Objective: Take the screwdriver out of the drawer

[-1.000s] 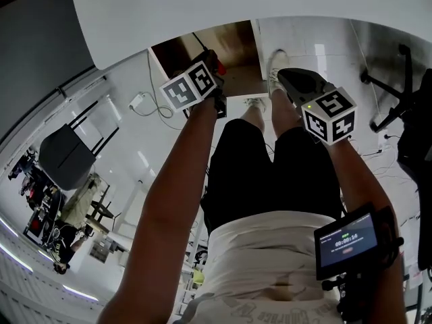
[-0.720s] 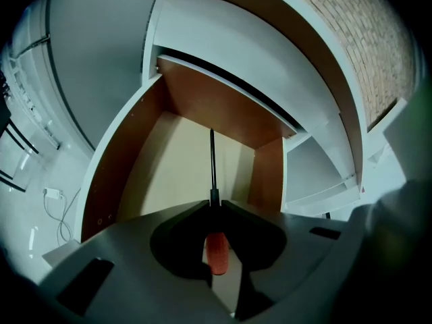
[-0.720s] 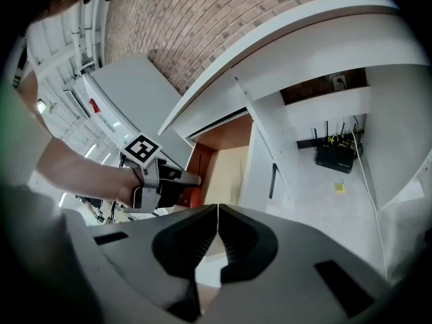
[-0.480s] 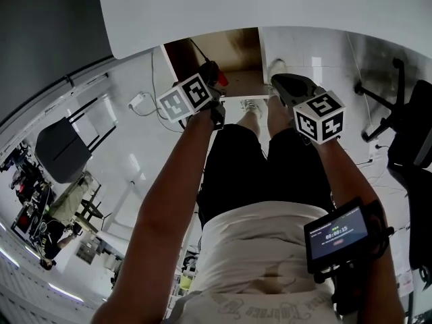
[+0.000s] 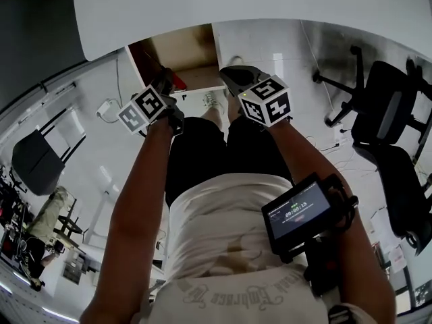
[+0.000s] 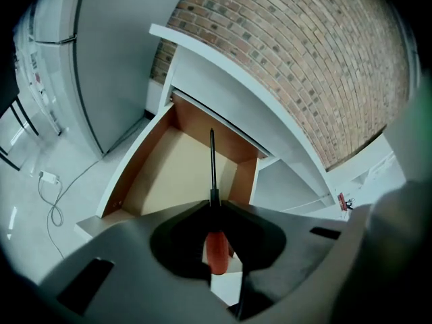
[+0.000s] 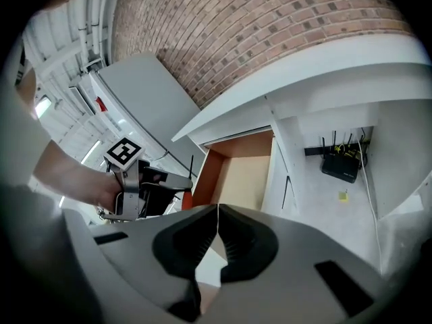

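Left gripper point(image 6: 214, 211) clamped on red-handled screwdriver point(image 6: 212, 201), shaft pointing over open wooden drawer point(image 6: 177, 164), brick wall point(image 6: 297, 52) behind

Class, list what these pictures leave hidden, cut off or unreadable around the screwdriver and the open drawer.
- Left gripper view: the screwdriver tip's shape, too thin and dark.
- Left gripper view: the drawer floor's near part, behind the left tool.
- Head view: the wrist screen print, too small.
- Right gripper view: the yellow scrap, too small to identify.
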{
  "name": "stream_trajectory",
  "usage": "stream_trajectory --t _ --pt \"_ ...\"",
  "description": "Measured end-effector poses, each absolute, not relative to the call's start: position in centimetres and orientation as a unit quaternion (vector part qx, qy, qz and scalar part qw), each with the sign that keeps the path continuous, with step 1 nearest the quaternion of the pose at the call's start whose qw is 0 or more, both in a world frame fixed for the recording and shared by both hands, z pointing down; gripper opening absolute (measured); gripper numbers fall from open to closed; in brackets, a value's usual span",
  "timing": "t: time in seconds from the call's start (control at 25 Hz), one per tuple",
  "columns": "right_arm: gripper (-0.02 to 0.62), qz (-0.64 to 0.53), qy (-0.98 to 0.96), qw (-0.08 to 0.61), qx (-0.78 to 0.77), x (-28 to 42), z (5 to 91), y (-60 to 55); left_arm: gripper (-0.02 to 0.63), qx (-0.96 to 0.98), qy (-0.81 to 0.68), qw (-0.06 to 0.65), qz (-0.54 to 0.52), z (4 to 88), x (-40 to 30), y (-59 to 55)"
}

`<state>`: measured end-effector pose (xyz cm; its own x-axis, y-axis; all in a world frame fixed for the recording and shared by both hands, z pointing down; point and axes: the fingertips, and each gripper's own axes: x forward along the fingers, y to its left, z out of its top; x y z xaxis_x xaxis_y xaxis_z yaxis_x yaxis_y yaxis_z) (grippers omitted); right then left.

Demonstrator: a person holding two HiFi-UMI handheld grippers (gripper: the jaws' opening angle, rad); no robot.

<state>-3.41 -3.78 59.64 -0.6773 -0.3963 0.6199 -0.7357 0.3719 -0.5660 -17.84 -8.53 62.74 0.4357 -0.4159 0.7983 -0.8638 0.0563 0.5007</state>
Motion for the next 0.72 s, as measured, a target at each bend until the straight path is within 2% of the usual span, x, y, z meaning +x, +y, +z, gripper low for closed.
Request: stream_trajectory --t 0.6,0.72 --pt "0.024 0.424 -0.811 0.195 0.353 -4.1 58.0 -5.3 0.067 0.677 -0.506 0.517 0.134 58.3 -19.3 -9.5" --pt "0.025 0.413 -0.817 0.197 0.352 -4.4 55.4 -5.2 0.067 0.682 -0.508 0.512 0.121 55.5 -19.6 -9.2"
